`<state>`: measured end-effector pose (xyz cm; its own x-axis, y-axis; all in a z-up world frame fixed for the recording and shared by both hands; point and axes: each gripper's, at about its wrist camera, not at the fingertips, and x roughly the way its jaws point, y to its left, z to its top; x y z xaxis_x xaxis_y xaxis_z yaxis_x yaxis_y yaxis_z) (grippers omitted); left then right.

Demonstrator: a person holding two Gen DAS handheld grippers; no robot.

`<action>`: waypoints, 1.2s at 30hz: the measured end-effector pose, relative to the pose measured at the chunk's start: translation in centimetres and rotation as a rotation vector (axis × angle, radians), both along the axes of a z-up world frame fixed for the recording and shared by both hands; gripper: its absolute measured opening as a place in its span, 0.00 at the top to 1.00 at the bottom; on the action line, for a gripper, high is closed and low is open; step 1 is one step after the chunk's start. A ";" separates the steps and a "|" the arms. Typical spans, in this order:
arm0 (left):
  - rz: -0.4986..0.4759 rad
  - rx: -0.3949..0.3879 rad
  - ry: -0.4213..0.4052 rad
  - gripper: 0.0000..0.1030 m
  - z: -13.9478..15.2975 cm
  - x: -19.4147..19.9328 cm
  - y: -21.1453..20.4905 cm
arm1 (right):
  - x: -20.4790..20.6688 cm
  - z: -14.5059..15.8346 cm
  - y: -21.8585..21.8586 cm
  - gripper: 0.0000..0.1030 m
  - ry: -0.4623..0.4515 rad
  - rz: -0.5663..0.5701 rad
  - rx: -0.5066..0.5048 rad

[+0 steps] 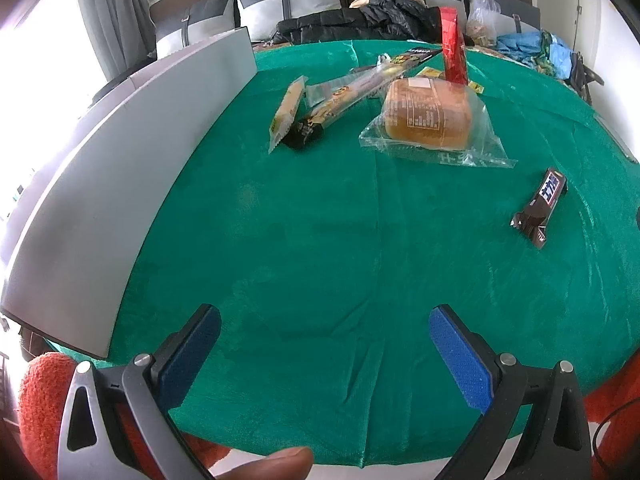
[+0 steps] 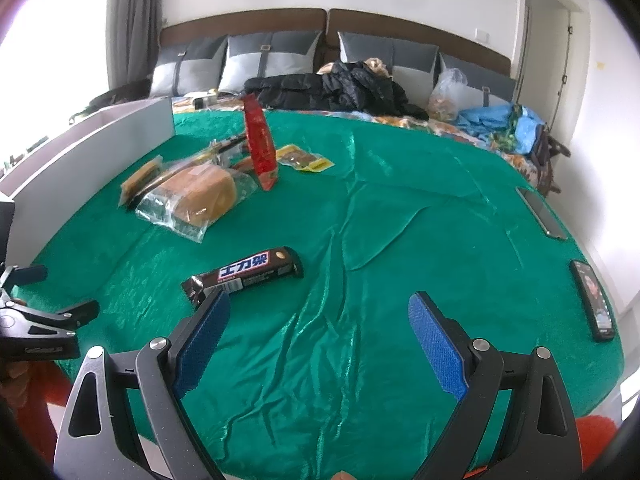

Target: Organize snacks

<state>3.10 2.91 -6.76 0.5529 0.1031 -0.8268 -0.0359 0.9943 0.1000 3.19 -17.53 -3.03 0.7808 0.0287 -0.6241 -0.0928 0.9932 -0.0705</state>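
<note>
Snacks lie on a green cloth (image 1: 320,240). A bagged bread loaf (image 1: 430,118) (image 2: 196,196) sits at the far middle, with a long dark stick pack (image 1: 348,98) and a yellow wafer pack (image 1: 286,114) to its left. A red pouch (image 1: 454,46) (image 2: 261,146) stands upright behind them. A dark chocolate bar (image 1: 540,210) (image 2: 244,274) lies apart on the right. My left gripper (image 1: 324,344) hangs open over bare cloth. My right gripper (image 2: 320,336) is open too, its left fingertip just in front of the chocolate bar.
A grey-white box (image 1: 120,184) (image 2: 92,140) runs along the cloth's left side. Two phones (image 2: 594,300) (image 2: 542,212) lie at the right edge. A small yellow packet (image 2: 304,158) lies past the red pouch. Pillows, a black jacket and bags crowd the far end.
</note>
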 end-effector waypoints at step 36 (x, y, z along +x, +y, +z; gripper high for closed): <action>-0.009 -0.109 0.083 0.00 -1.4 1.2 1.9 | 6.4 -5.6 2.4 0.10 0.325 0.135 0.014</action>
<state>4.31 4.81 -8.20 0.4825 0.0057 -0.8759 -0.0235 0.9997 -0.0065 9.63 -15.13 -8.63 0.5303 0.1283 -0.8380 -0.2383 0.9712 -0.0021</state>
